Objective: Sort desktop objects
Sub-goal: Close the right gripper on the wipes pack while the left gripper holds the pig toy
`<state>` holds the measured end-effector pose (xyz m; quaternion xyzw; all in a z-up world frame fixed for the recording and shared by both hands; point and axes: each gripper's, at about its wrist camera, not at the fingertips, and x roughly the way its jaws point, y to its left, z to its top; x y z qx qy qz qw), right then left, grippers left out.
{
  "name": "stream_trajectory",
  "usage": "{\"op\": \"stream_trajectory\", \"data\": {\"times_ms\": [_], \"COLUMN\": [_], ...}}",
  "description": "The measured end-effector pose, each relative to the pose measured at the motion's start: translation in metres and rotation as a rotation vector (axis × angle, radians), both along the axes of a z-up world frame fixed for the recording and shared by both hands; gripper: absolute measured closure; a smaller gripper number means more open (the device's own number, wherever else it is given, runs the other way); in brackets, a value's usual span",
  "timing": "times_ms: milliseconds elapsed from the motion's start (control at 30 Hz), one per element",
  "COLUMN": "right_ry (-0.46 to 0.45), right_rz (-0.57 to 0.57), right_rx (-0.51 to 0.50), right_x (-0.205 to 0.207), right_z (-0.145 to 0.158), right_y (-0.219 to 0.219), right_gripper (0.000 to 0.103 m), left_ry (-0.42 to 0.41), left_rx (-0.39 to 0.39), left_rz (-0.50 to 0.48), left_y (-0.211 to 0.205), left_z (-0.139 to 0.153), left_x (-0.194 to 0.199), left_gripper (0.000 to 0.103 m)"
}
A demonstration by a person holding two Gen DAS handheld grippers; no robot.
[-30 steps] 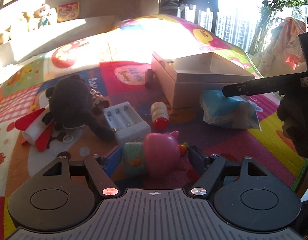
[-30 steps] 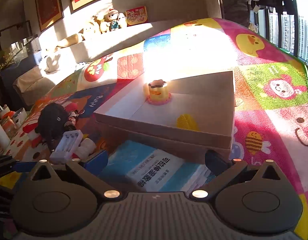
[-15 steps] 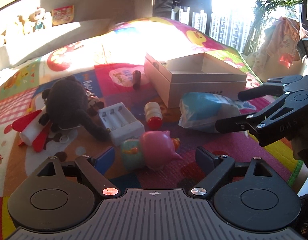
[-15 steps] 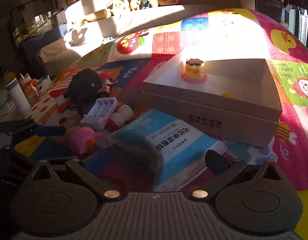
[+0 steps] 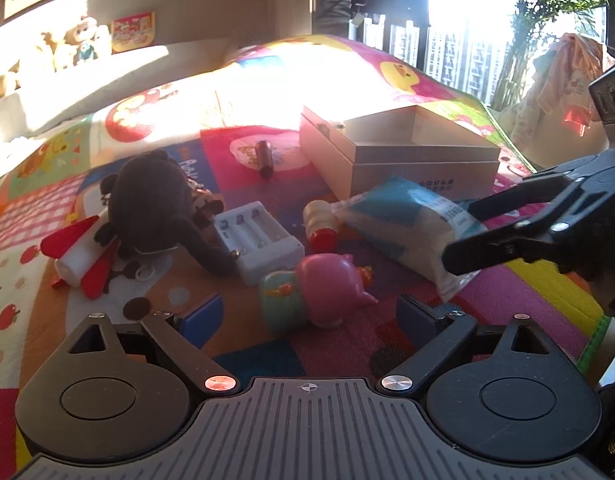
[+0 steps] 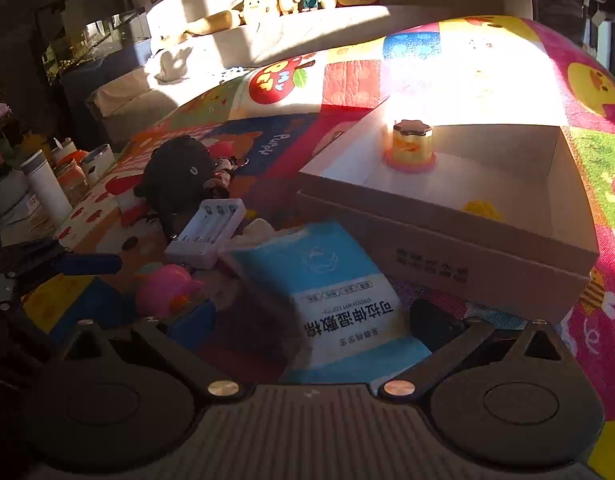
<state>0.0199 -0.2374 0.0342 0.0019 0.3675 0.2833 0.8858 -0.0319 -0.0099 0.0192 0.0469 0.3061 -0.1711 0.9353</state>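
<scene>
A pink pig toy [image 5: 319, 288] lies on the patchwork mat between the tips of my left gripper [image 5: 310, 316]. Its jaws are opening, and the pads stand clear of the toy on both sides. My right gripper [image 6: 311, 322] is closed across a blue wipes pack [image 6: 339, 292]. In the left wrist view the right gripper [image 5: 459, 232] comes in from the right, one finger over and one under the wipes pack [image 5: 399, 220], whose near end is tilted up off the mat. Behind stands an open cardboard box [image 6: 447, 256] holding a yellow cup toy [image 6: 411, 148].
A white battery charger [image 5: 259, 240], a black plush [image 5: 155, 200], a red-capped bottle [image 5: 319, 224], a red-and-white rocket toy [image 5: 75, 252] and a dark cylinder [image 5: 264, 156] lie left of the box [image 5: 427, 152]. The mat's edge [image 5: 587, 344] is at right. Jars [image 6: 47, 192] stand far left.
My left jaws have spread wider and let go of the pig. The right gripper has swung in from the right, and the wipes pack has shifted left and tilted in front of the box.
</scene>
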Motion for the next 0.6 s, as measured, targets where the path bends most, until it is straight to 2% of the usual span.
{"op": "stream_trajectory", "data": {"times_ms": [67, 167, 233, 333, 367, 400, 467, 600], "right_ry": [-0.024, -0.070, -0.093, -0.069, -0.052, -0.029, 0.005, -0.018], "right_rz": [0.025, -0.029, -0.087, -0.151, -0.160, -0.158, -0.159, -0.190], "right_rx": [-0.013, -0.056, -0.080, -0.075, -0.069, -0.069, -0.068, -0.081], "right_x": [-0.017, -0.023, -0.013, 0.009, 0.016, 0.022, 0.026, 0.006], "right_z": [0.005, 0.009, 0.008, 0.000, -0.004, -0.008, -0.013, -0.012], "right_y": [0.005, 0.012, 0.019, 0.026, 0.027, 0.029, 0.027, 0.015], "right_gripper": [0.000, 0.000, 0.000, 0.001, 0.008, 0.024, 0.046, 0.047], "left_ry": [0.006, 0.016, 0.014, 0.007, 0.005, 0.003, 0.001, 0.019], "left_rx": [-0.001, 0.003, 0.014, 0.020, 0.019, 0.017, 0.006, 0.000], "left_rz": [-0.007, -0.011, -0.014, -0.012, -0.009, -0.007, -0.006, -0.006], "left_y": [0.000, -0.002, -0.004, -0.004, -0.004, -0.004, -0.005, -0.012], "left_z": [-0.002, -0.005, -0.006, -0.003, -0.002, -0.001, 0.001, -0.002], "left_x": [0.000, 0.001, 0.000, -0.002, -0.002, -0.002, 0.000, 0.010], "left_gripper": [0.006, 0.006, 0.006, 0.006, 0.006, 0.006, 0.006, 0.007]}}
